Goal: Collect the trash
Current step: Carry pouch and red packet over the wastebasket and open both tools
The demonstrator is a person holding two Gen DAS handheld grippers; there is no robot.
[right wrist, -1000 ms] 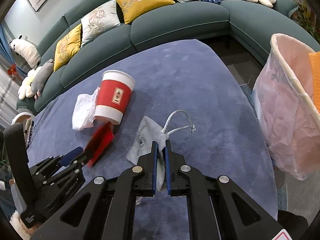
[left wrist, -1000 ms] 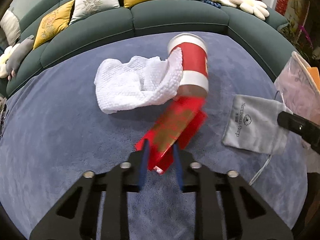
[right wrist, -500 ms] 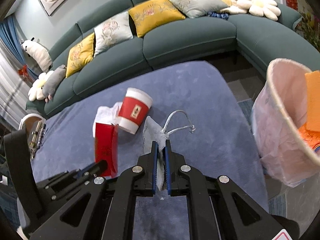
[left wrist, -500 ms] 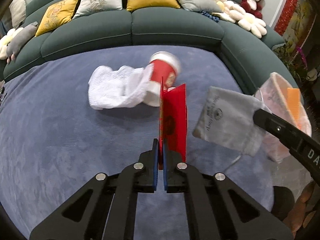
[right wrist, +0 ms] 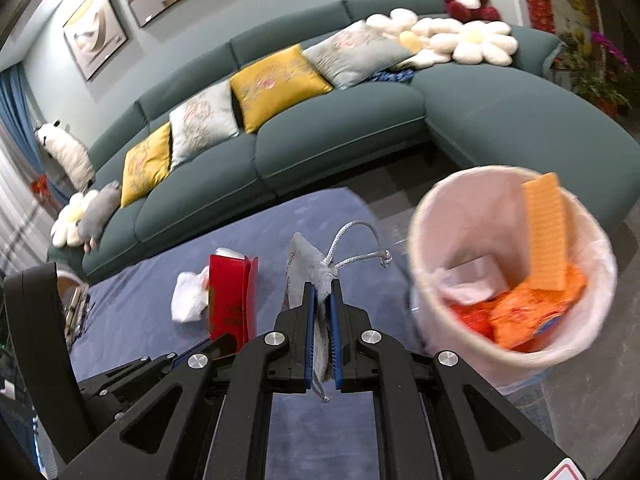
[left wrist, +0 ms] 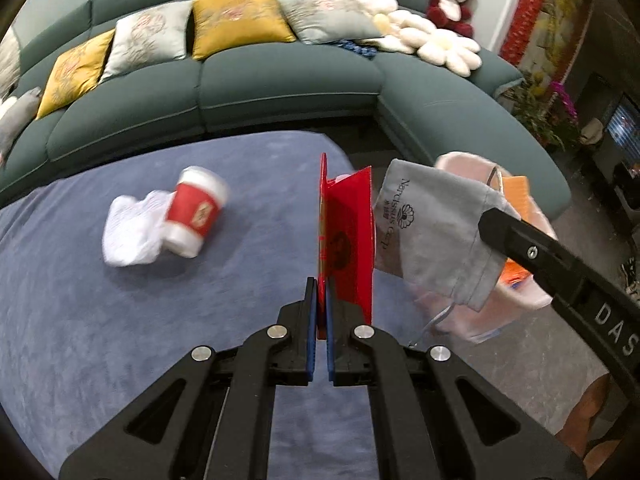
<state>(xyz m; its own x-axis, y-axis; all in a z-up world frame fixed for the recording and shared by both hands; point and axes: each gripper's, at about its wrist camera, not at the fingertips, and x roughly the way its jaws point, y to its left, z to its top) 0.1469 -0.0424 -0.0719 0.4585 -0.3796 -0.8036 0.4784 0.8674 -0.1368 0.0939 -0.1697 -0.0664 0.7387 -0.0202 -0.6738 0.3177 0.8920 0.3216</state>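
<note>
My left gripper is shut on a red paper envelope and holds it upright above the blue rug; it also shows in the right wrist view. My right gripper is shut on a grey drawstring pouch, seen hanging in the left wrist view. A lined trash bin with orange wrappers stands to the right of my right gripper; in the left wrist view the pouch partly hides it. A red paper cup lies on a white cloth on the rug.
A blue rug covers the floor in front of a curved green sofa with cushions and plush toys. Bare dark floor lies around the bin. Plants stand at the far right.
Both grippers have lifted their items off the rug and swung right toward the bin. The envelope went from lying flat to upright. The cup and cloth stay on the rug.
</note>
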